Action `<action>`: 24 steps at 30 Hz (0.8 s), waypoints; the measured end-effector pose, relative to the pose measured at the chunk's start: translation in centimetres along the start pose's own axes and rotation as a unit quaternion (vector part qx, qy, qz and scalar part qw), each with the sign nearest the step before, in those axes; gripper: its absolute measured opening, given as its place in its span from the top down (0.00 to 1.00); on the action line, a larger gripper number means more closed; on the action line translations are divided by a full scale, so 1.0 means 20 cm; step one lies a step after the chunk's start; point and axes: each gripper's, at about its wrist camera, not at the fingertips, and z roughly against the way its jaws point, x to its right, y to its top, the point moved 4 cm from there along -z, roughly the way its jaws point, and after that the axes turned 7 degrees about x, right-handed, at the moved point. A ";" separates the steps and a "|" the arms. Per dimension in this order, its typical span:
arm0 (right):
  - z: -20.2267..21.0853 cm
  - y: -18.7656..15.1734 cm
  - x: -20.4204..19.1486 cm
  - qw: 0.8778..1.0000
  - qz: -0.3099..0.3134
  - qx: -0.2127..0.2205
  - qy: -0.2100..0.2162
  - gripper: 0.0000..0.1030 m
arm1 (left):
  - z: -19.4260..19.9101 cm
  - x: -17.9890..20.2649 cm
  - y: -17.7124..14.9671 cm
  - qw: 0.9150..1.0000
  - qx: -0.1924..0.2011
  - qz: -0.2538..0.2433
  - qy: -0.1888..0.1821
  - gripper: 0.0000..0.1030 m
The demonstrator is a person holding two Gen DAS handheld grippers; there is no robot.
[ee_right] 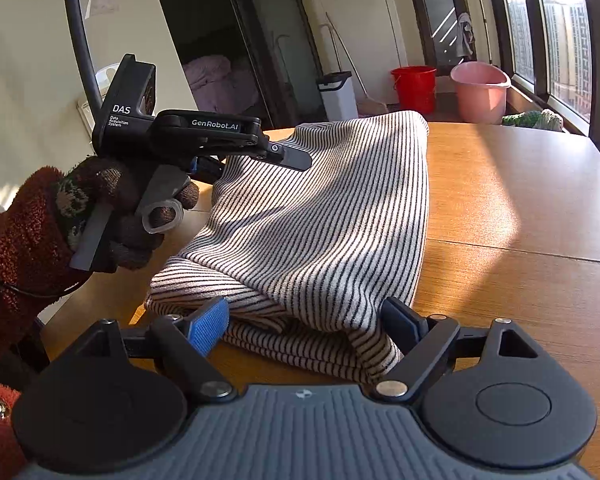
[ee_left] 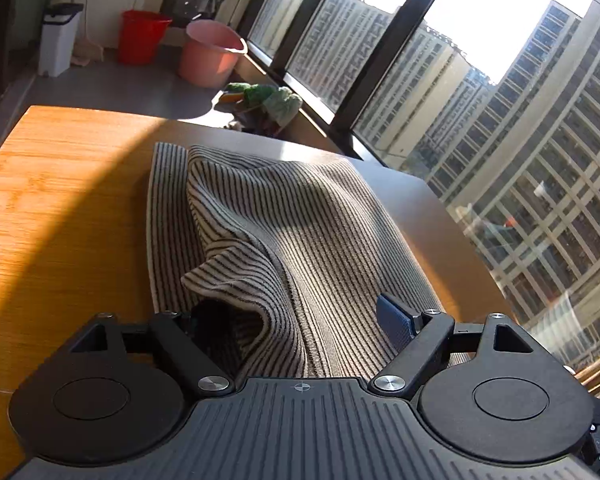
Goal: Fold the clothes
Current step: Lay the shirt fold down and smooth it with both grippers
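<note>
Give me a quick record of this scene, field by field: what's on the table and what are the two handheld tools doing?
surface: wooden table
garment: striped cloth, bunched, partly folded
left tool: open, fingers straddling the cloth's near edge
right tool: open, cloth edge between its fingers
hand: gloved hand holding left tool
background: red bucket, pink bucket

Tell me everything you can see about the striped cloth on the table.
The striped cloth is a soft ribbed knit, cream with thin dark stripes. It lies partly folded on the wooden table, in stacked layers, the top one bunched and creased, half in sunlight. The right claw stands open around its near edge, and the left claw stands open around its near end; whether the pads touch the fabric is unclear.
</note>
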 end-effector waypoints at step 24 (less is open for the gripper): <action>-0.07 -0.01 -0.35 0.966 0.241 -0.031 0.085 0.24 | 0.11 -0.01 -0.11 0.999 0.002 -0.039 0.005 0.15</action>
